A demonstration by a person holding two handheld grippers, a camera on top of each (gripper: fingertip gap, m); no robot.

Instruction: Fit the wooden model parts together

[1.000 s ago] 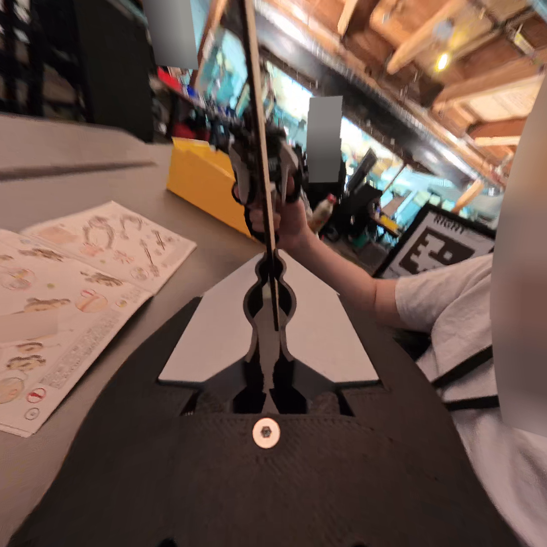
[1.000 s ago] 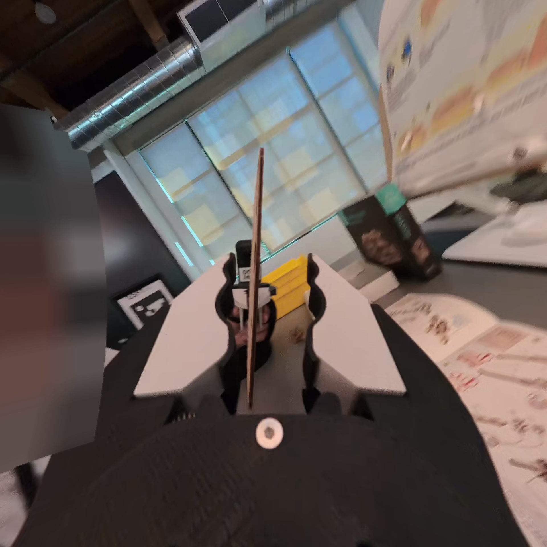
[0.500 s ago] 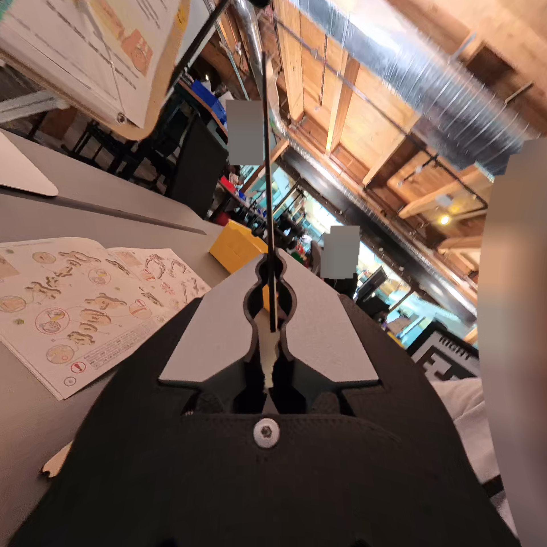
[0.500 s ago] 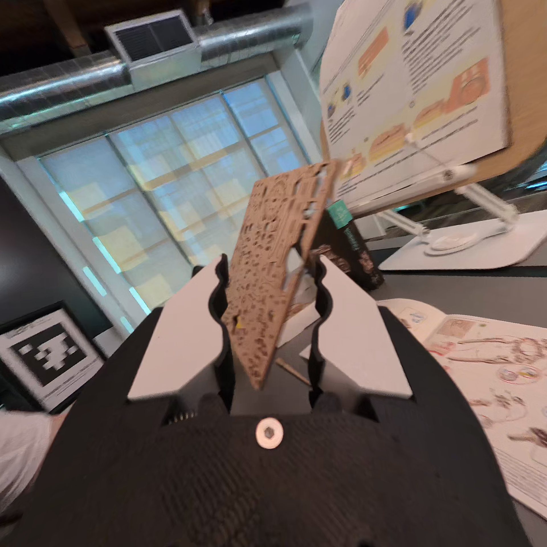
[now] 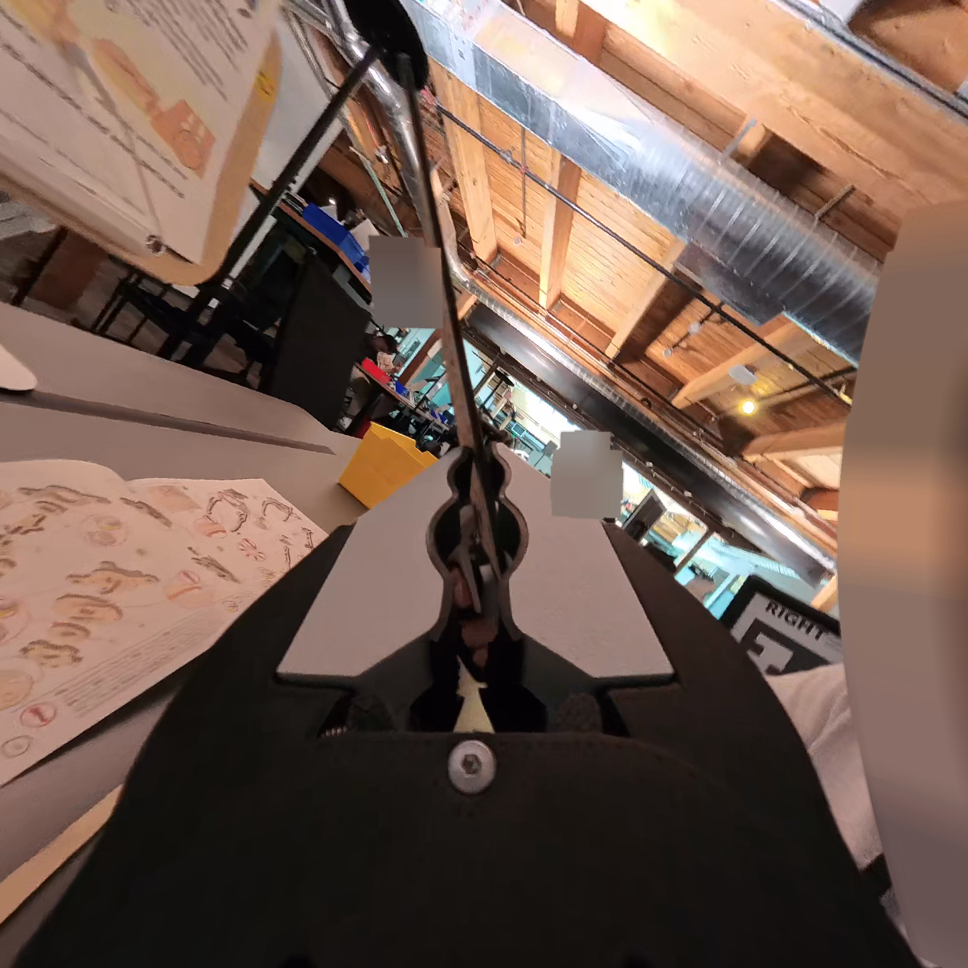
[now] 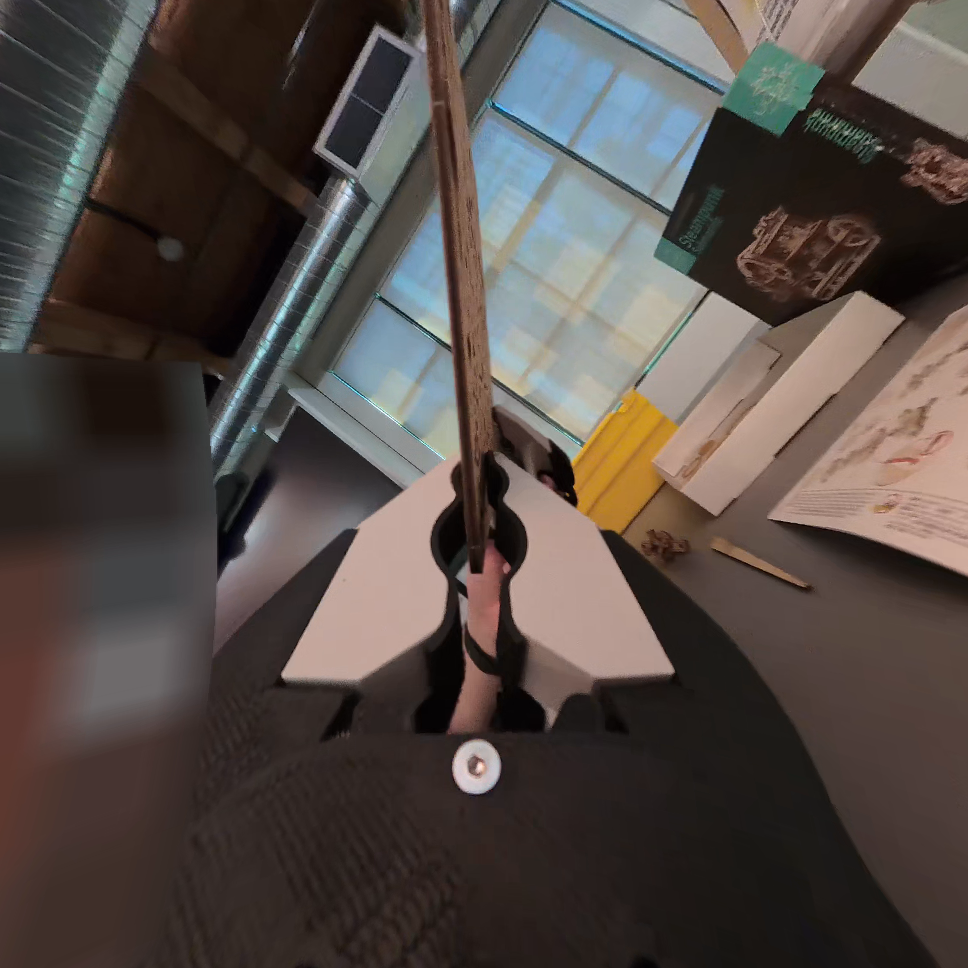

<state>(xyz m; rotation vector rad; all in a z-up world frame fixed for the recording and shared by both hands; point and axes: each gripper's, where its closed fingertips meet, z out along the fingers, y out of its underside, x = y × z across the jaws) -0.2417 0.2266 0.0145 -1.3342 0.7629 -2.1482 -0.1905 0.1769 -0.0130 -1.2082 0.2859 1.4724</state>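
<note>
A thin wooden parts sheet (image 5: 445,293) stands edge-on and rises from between my left gripper's (image 5: 475,458) fingers toward the ceiling. The left gripper is shut on it. In the right wrist view the same kind of sheet (image 6: 461,262) runs up edge-on from my right gripper (image 6: 475,463), which is shut on its lower edge. Just behind it the other gripper (image 6: 545,461) and a hand (image 6: 484,592) show, partly hidden. A small wooden assembly (image 6: 662,545) and a wooden stick (image 6: 759,563) lie on the grey table (image 6: 785,655).
An open instruction booklet (image 5: 105,576) lies on the table, and it also shows in the right wrist view (image 6: 890,445). A yellow bin (image 6: 623,461), a white box (image 6: 759,408) and a black model box (image 6: 817,209) stand at the back. A poster board on a stand (image 5: 131,105) is at the left.
My right gripper was open around the sheet and is now shut on it. Both views have tilted up toward the ceiling. The left gripper has kept its grip.
</note>
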